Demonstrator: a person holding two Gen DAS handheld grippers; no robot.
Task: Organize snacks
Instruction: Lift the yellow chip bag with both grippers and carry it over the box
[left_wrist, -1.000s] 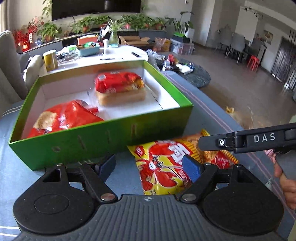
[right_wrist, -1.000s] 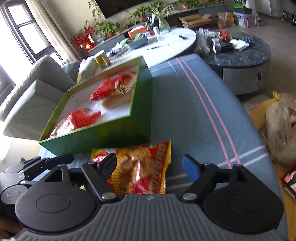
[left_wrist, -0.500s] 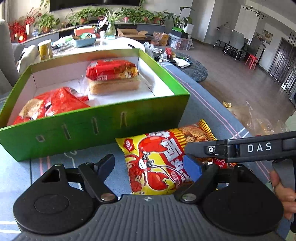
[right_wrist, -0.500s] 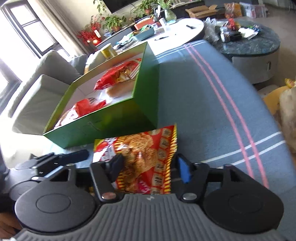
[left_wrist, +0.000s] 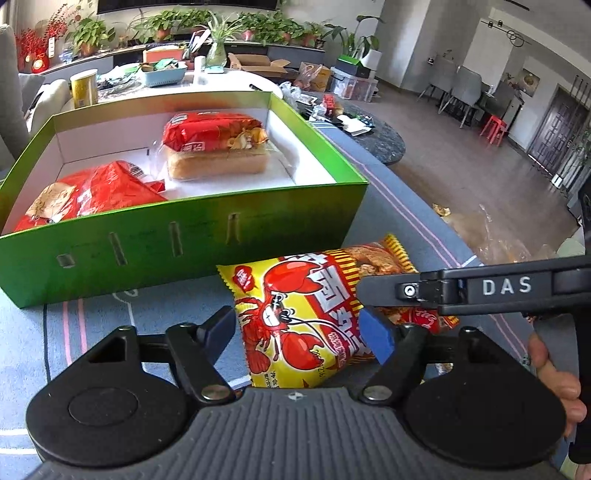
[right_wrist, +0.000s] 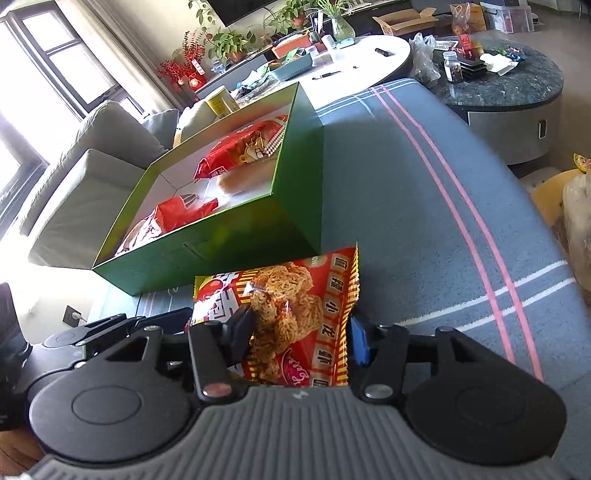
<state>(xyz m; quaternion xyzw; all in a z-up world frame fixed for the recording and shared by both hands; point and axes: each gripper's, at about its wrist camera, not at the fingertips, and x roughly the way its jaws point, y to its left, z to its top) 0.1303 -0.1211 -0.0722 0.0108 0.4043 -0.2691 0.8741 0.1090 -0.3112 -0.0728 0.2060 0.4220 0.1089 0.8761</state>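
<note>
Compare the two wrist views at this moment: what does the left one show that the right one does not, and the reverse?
Only the left wrist view shows the lobster print on the yellow snack bag, the left gripper with its left finger clear of it, and a hand on the right gripper's handle. Only the right wrist view shows the right gripper, jaws having just been closing, pinching the bag's noodle-printed end, plus the grey sofa. Both show the green box holding two red packets, behind the bag.
</note>
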